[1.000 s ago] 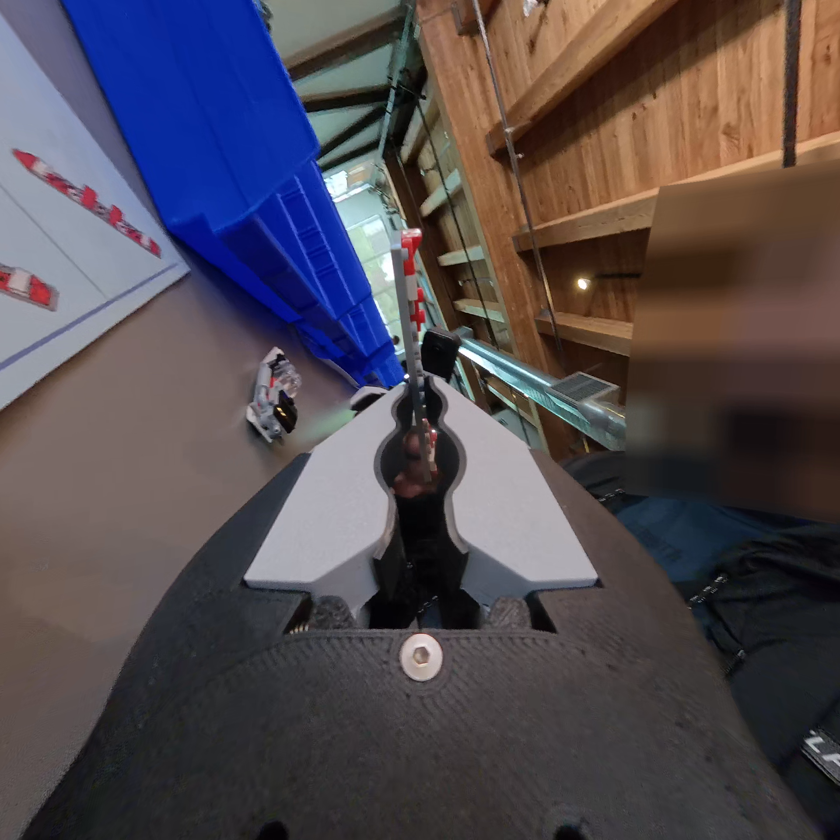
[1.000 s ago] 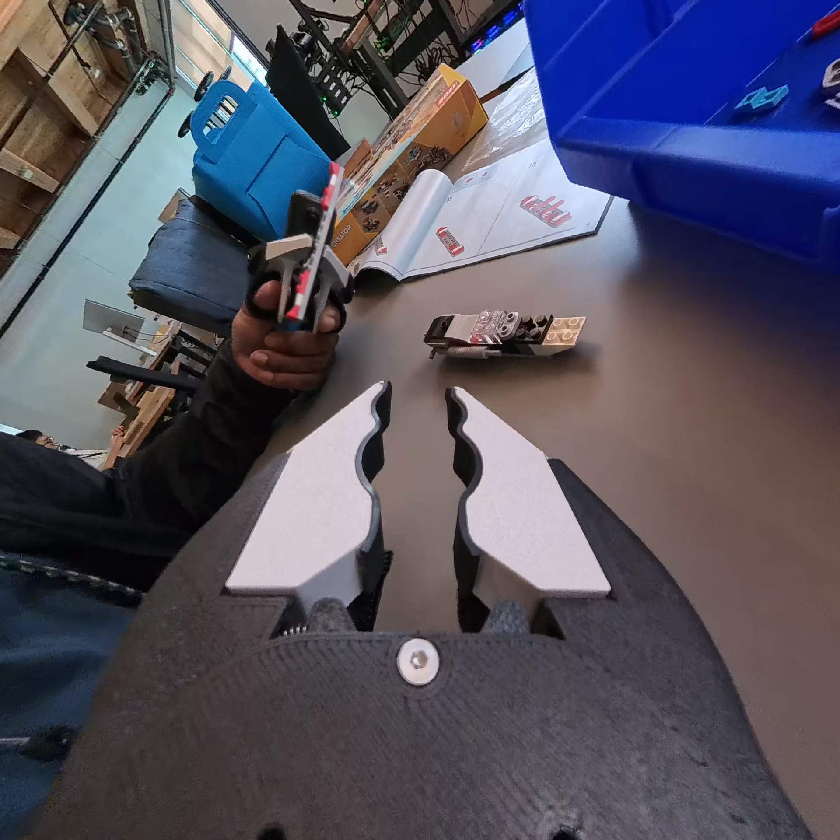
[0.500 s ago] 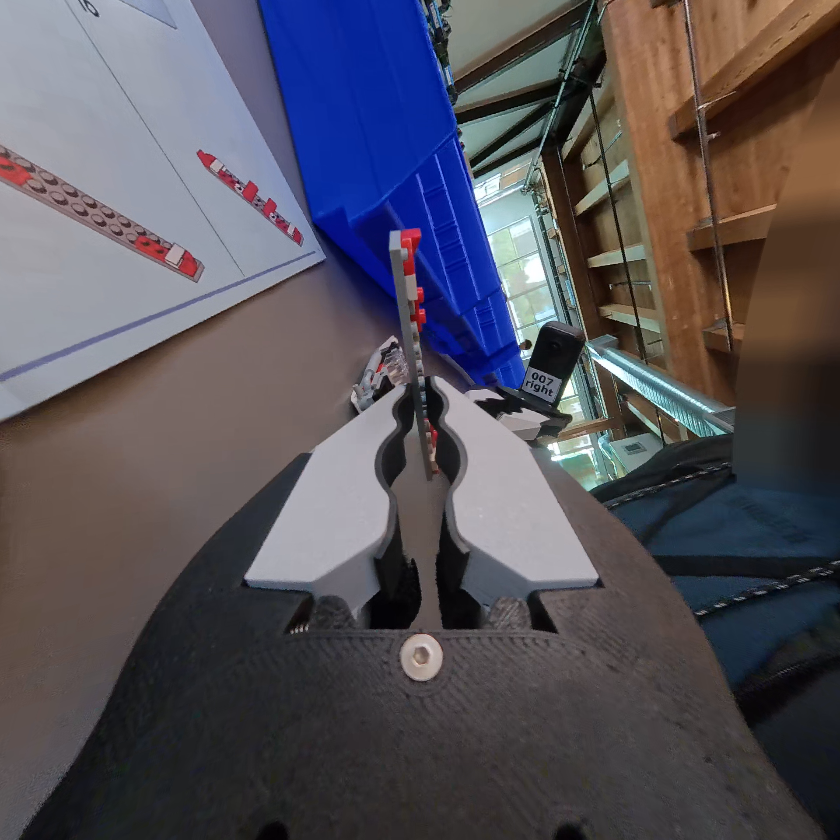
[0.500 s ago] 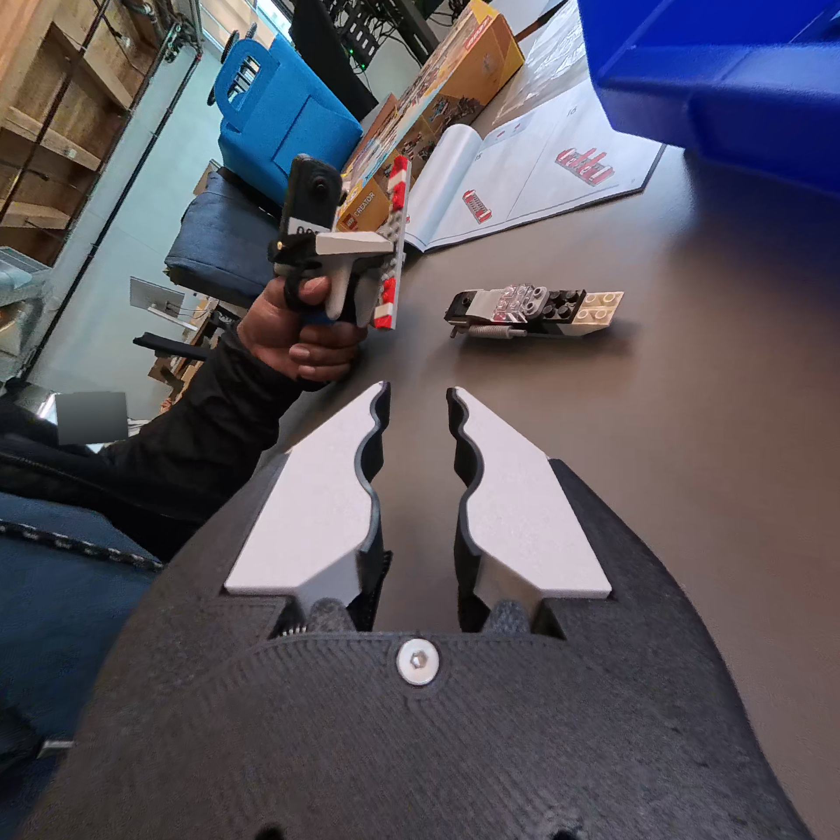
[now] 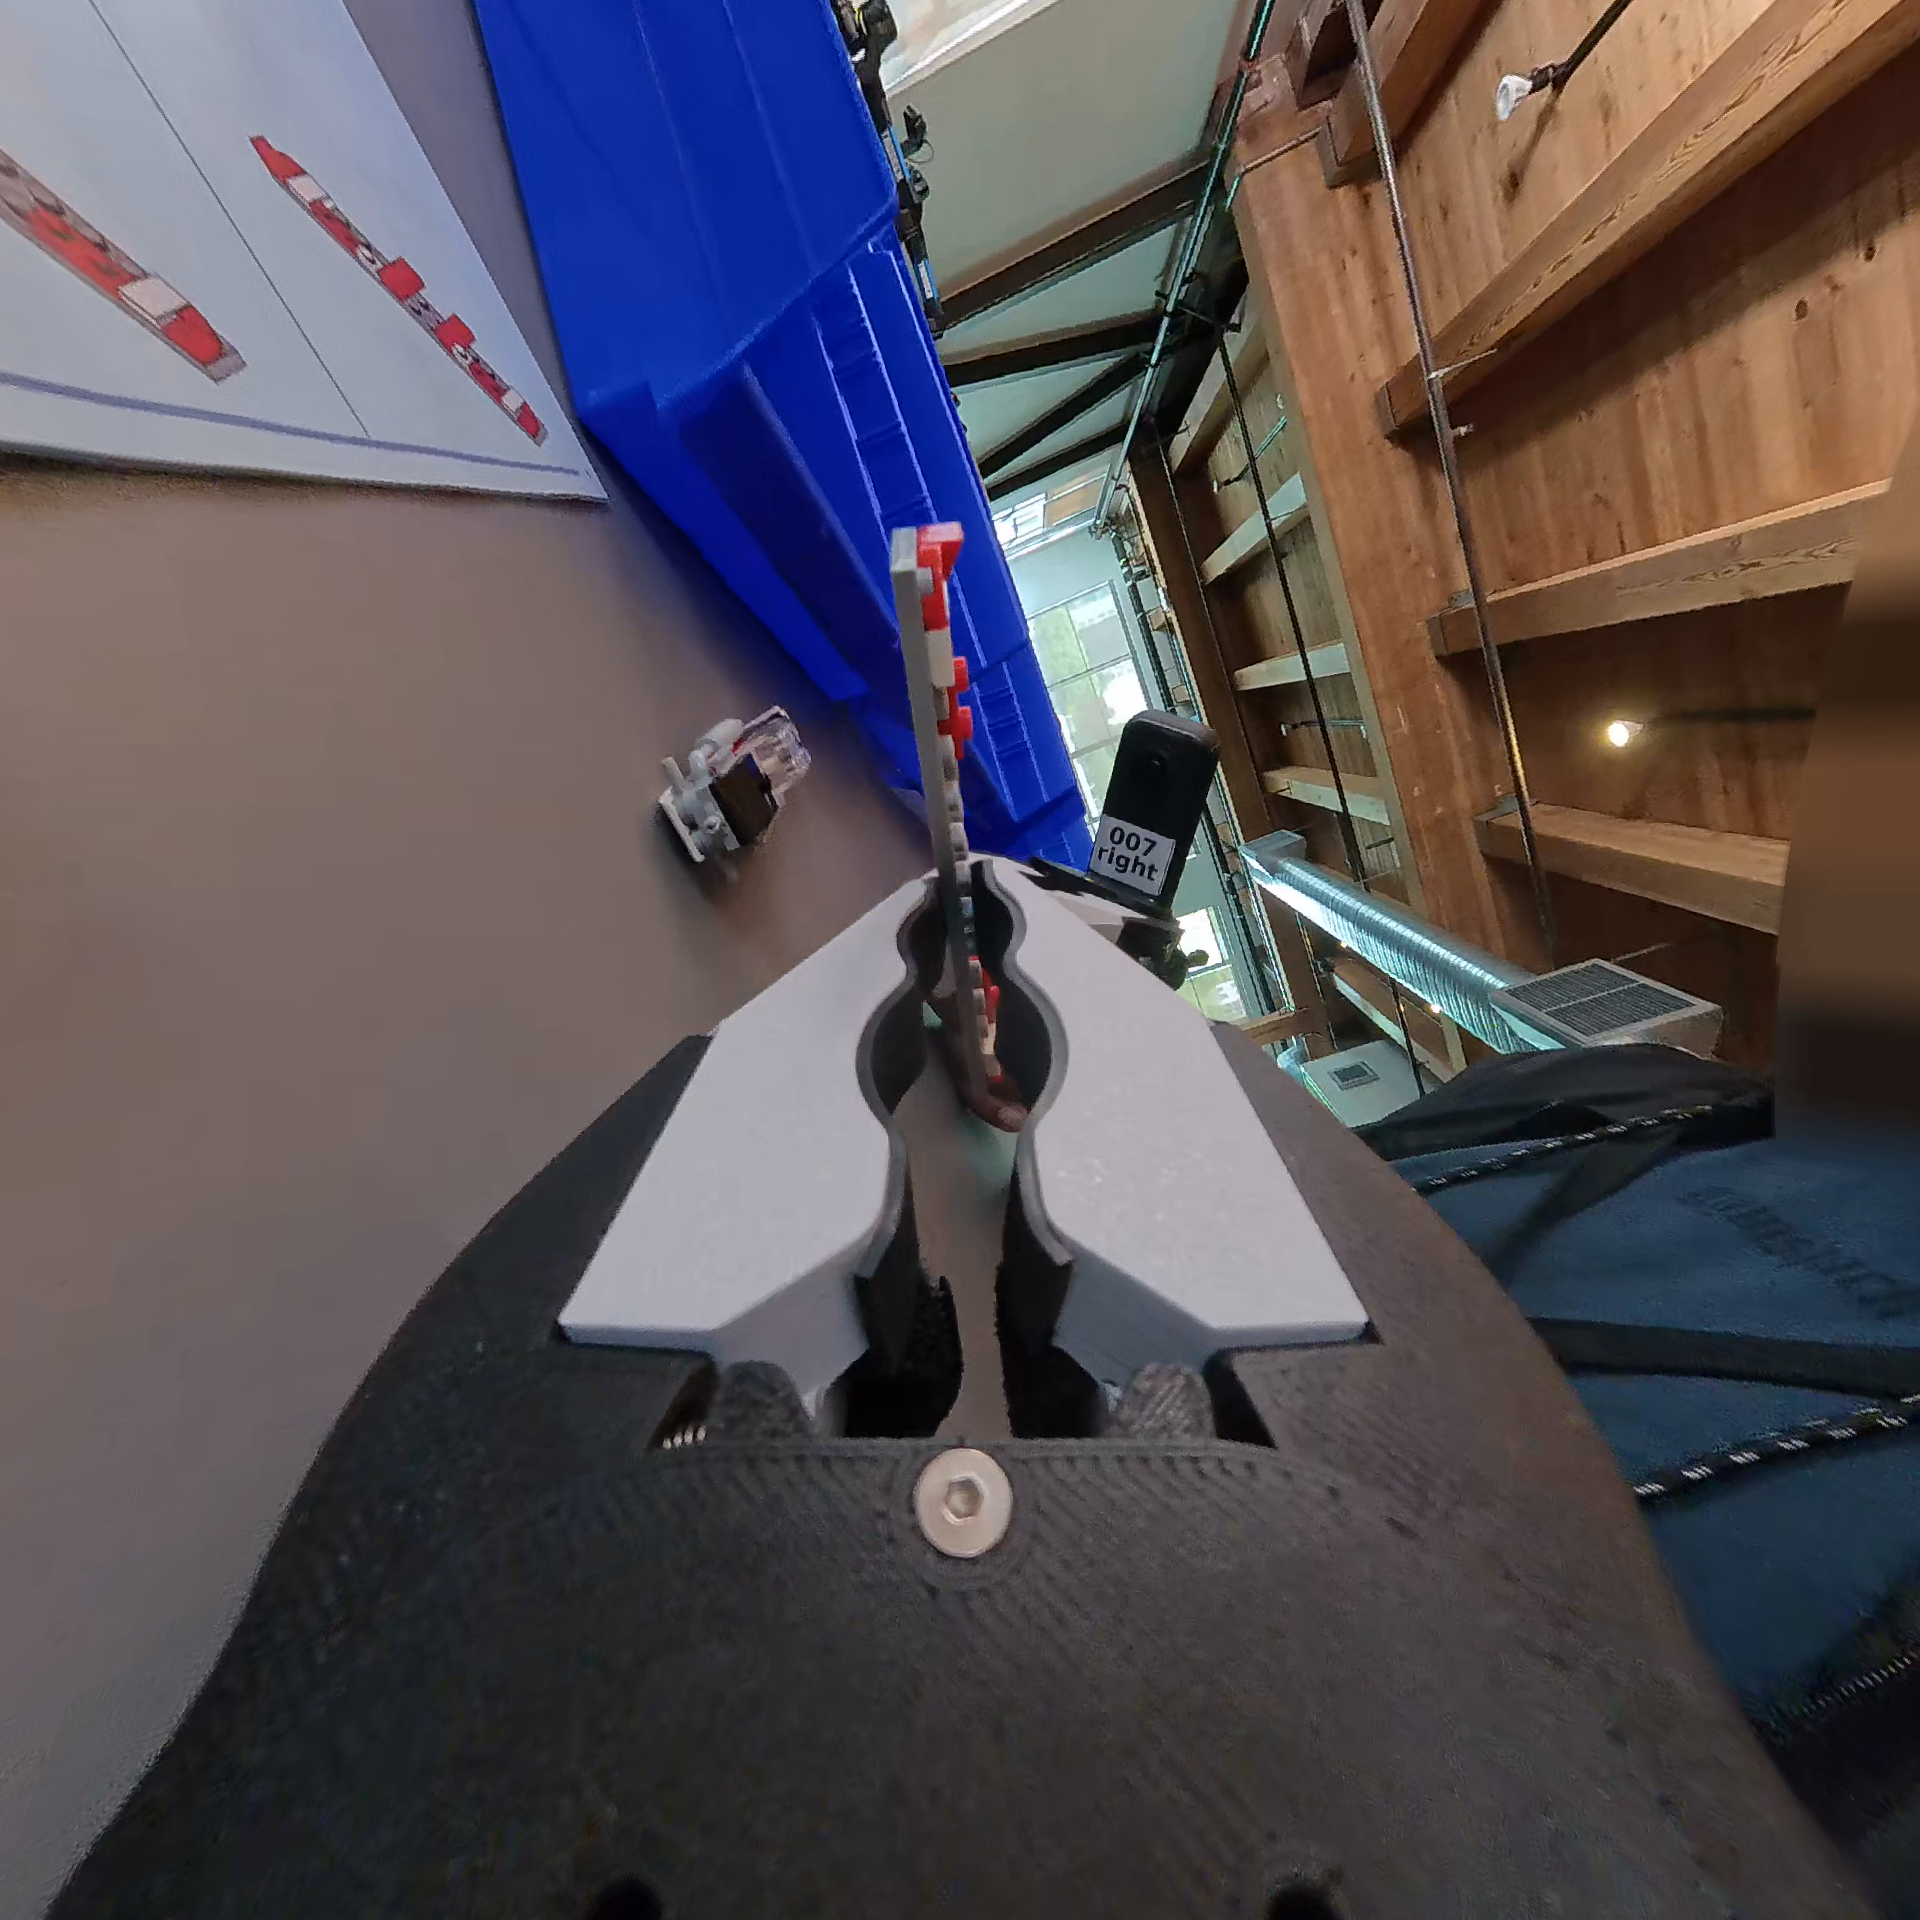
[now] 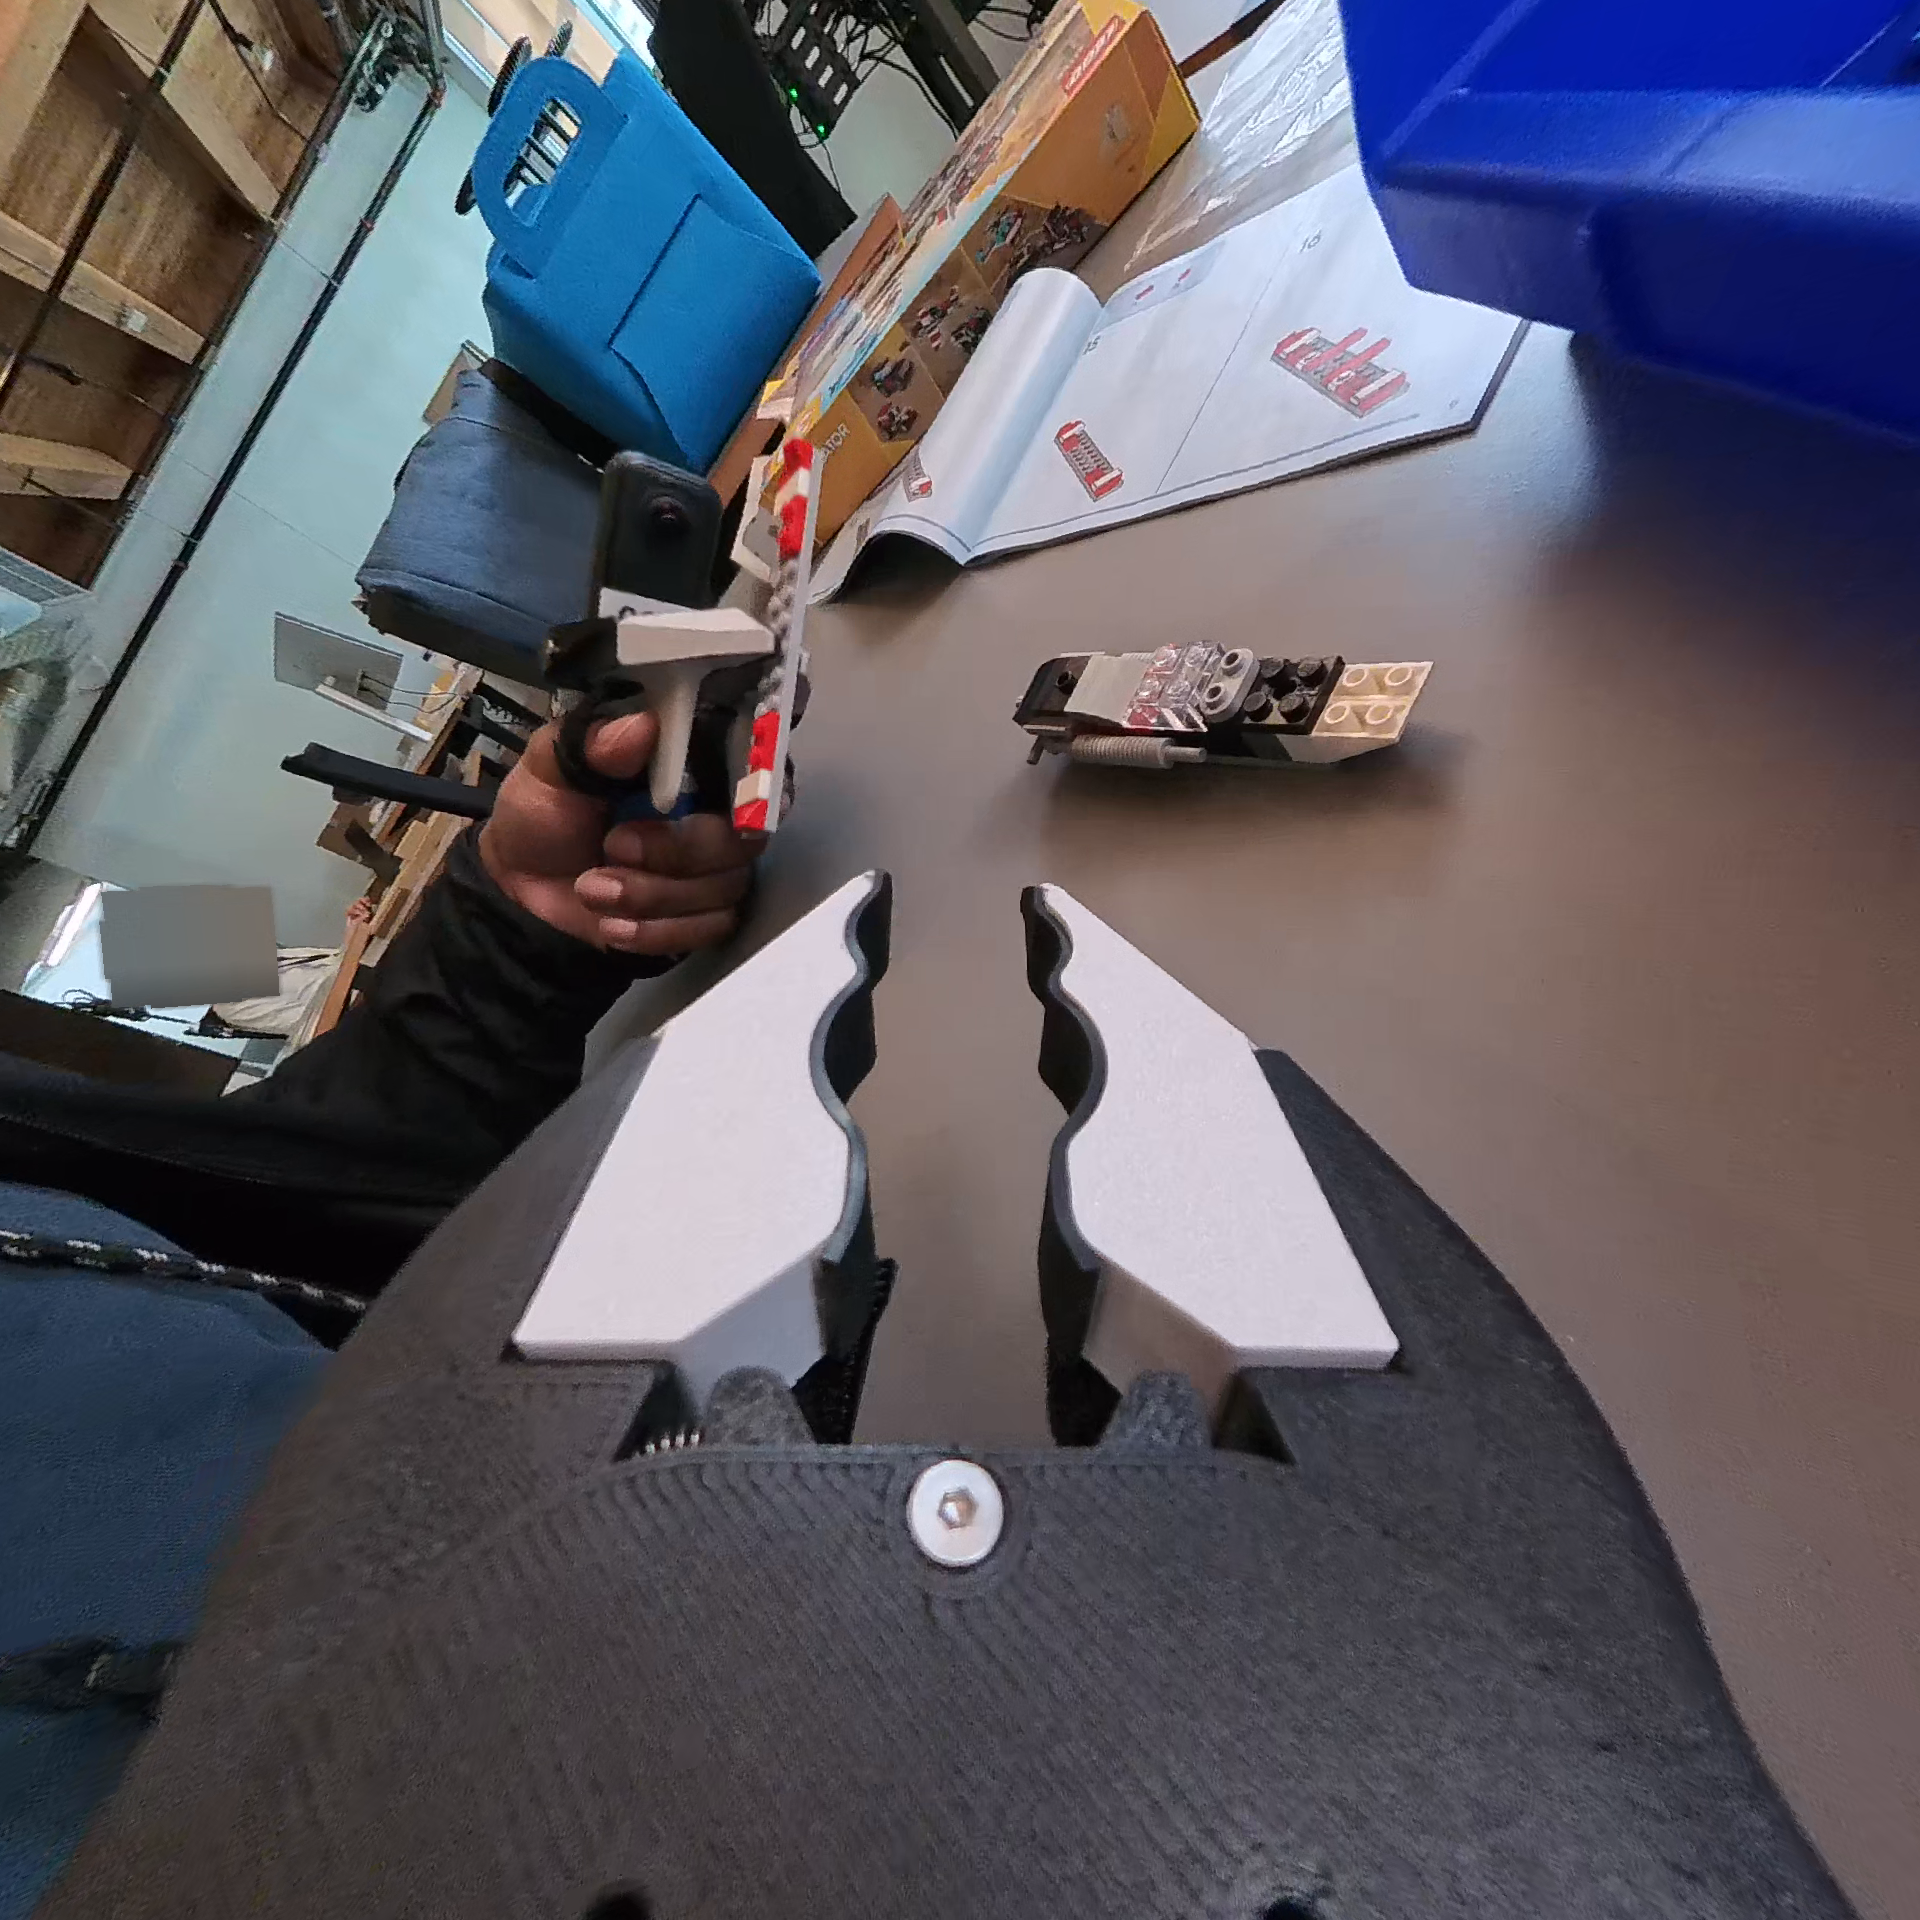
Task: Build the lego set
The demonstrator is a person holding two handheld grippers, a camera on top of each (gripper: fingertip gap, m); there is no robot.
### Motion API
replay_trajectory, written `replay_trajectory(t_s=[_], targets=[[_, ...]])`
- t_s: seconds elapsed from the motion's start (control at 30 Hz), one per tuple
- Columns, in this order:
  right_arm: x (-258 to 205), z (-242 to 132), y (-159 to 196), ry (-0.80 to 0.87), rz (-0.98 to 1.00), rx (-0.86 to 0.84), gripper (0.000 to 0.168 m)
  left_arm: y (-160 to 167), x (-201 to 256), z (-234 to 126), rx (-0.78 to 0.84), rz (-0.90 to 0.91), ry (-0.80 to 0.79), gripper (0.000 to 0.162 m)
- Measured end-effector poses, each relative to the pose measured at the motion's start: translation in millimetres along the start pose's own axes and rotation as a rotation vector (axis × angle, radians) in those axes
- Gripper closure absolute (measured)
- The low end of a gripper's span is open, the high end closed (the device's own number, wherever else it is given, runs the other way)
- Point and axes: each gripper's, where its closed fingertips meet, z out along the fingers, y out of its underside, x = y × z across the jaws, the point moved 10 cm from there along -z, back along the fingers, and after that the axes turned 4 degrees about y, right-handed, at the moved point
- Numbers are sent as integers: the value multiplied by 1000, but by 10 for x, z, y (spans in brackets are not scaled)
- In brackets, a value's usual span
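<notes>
My left gripper (image 5: 961, 883) is shut on a long grey lego plate (image 5: 930, 707) with red and white pieces along one side, held upright above the dark table. The same plate (image 6: 779, 644) shows in the right wrist view, in the left gripper (image 6: 764, 665) at the left, held in a hand (image 6: 613, 842). A small lego assembly (image 6: 1226, 701) of grey, black, clear and tan bricks lies on the table; it also shows in the left wrist view (image 5: 732, 784). My right gripper (image 6: 956, 899) is open and empty, low over the table, short of the assembly.
Blue parts bins (image 5: 727, 260) line the far side of the table (image 6: 1558, 935); one bin (image 6: 1662, 177) is at upper right. An open instruction booklet (image 6: 1195, 395) and a yellow lego box (image 6: 987, 229) lie beyond the assembly. The right gripper's camera (image 5: 1153, 800) shows past the plate. The left gripper's tips are roughly 11 cm from the right gripper's.
The left gripper has swung and dropped lower with the plate still in it, nearer the table and the right gripper. The right gripper has edged closer to the assembly and stays open.
</notes>
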Motion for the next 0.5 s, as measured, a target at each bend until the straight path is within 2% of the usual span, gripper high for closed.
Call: replay_trajectory(t_s=[0.5], targets=[[0,-15,-3,7,-4,20,143,2,-32,22,-18,-30,-20,158]])
